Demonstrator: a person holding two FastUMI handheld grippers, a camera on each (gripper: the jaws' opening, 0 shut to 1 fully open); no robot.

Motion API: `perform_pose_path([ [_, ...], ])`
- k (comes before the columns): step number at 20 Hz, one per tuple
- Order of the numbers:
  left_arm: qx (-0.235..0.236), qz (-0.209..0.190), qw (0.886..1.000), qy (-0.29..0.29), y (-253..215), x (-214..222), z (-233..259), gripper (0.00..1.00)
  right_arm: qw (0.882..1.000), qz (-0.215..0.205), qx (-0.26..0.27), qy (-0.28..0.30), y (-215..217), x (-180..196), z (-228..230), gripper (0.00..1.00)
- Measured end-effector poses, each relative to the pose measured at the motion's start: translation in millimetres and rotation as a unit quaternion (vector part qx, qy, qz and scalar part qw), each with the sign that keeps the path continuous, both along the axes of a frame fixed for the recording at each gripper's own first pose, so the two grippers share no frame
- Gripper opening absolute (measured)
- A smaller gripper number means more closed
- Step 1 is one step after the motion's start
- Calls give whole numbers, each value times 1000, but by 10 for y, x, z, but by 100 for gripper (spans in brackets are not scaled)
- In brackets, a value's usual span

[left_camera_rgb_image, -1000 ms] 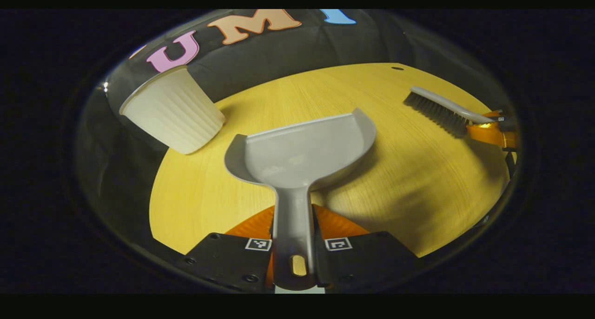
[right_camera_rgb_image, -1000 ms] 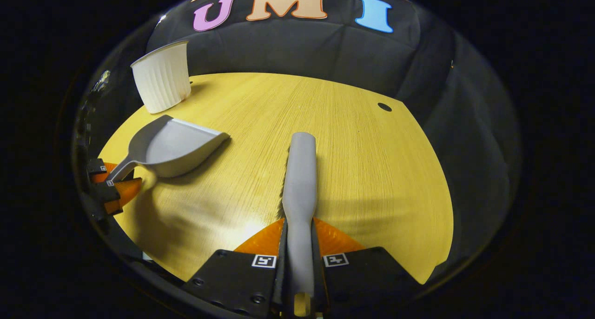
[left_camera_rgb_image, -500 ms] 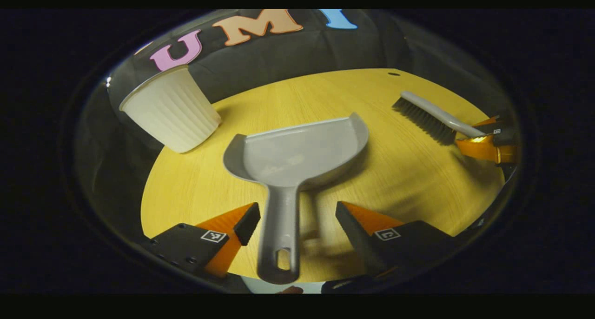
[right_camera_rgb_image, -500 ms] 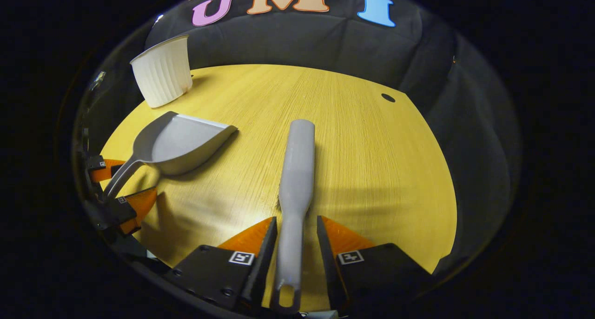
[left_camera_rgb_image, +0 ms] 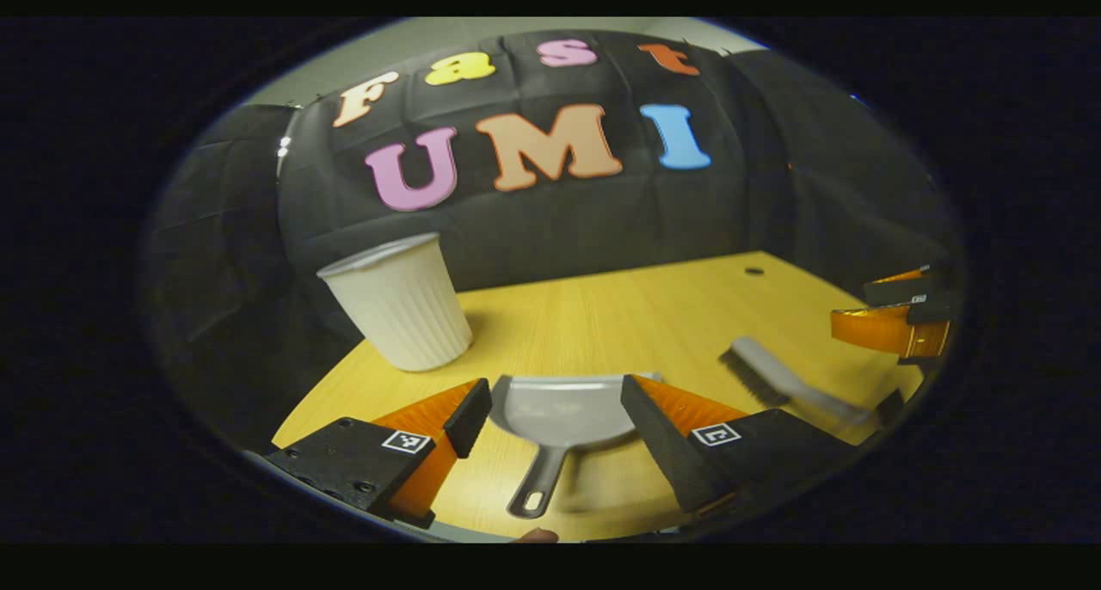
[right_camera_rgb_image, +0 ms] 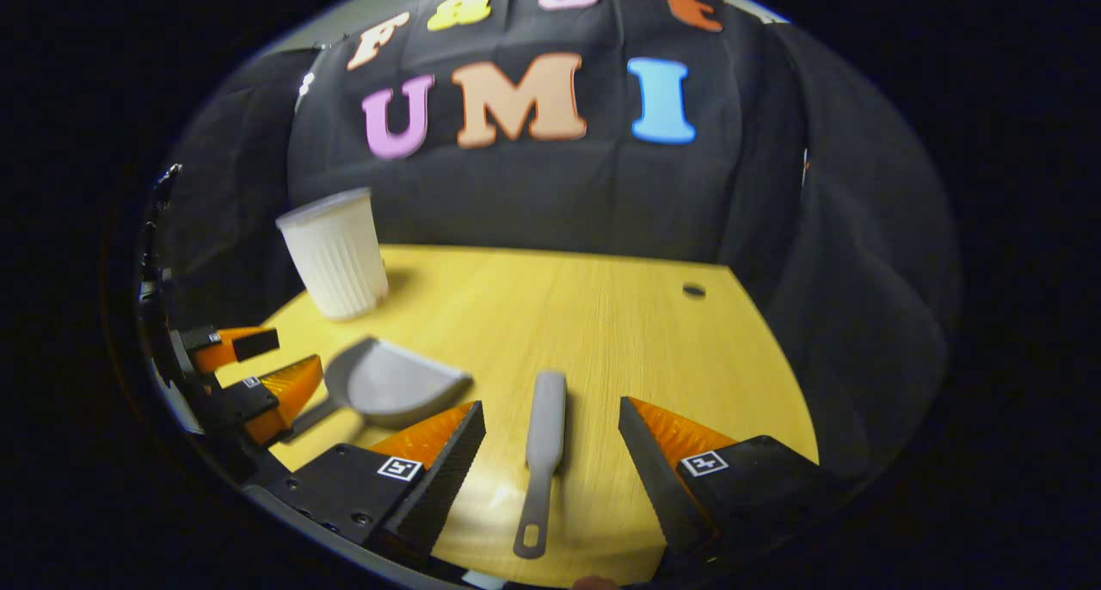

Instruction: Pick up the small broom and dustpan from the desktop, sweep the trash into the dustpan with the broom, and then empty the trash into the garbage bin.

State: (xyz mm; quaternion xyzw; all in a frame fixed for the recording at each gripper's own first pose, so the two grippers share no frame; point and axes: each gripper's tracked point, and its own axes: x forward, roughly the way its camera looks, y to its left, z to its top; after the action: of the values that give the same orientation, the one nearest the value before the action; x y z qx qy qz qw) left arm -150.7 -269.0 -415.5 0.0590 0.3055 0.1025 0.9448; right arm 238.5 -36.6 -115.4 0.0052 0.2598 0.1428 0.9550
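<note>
While both my claws, left gripper and right gripper, stand wide and hold nothing, I judge the step is withdrawing clear: lift straight, snag no handle. Below left: dustpan, one. Below right: broom, one. Beyond: garbage bin, one, upright on desktop

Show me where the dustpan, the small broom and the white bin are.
dustpan [left_camera_rgb_image: 559,409]: left gripper view, on its scoop.
small broom [right_camera_rgb_image: 545,422]: right gripper view, on the back of its head.
white bin [left_camera_rgb_image: 400,315]: left gripper view, on its ribbed wall.
</note>
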Motion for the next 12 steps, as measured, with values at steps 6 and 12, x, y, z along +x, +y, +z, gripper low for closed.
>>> perform_pose_path([
  [6,3,-30,986,-166,-451,551,1388,93,987,-8,64,-147,-135,11,1280,92],
  [12,-26,-102,973,-205,-683,628,1681,93,975,-64,34,-210,-513,-353,1716,92],
])
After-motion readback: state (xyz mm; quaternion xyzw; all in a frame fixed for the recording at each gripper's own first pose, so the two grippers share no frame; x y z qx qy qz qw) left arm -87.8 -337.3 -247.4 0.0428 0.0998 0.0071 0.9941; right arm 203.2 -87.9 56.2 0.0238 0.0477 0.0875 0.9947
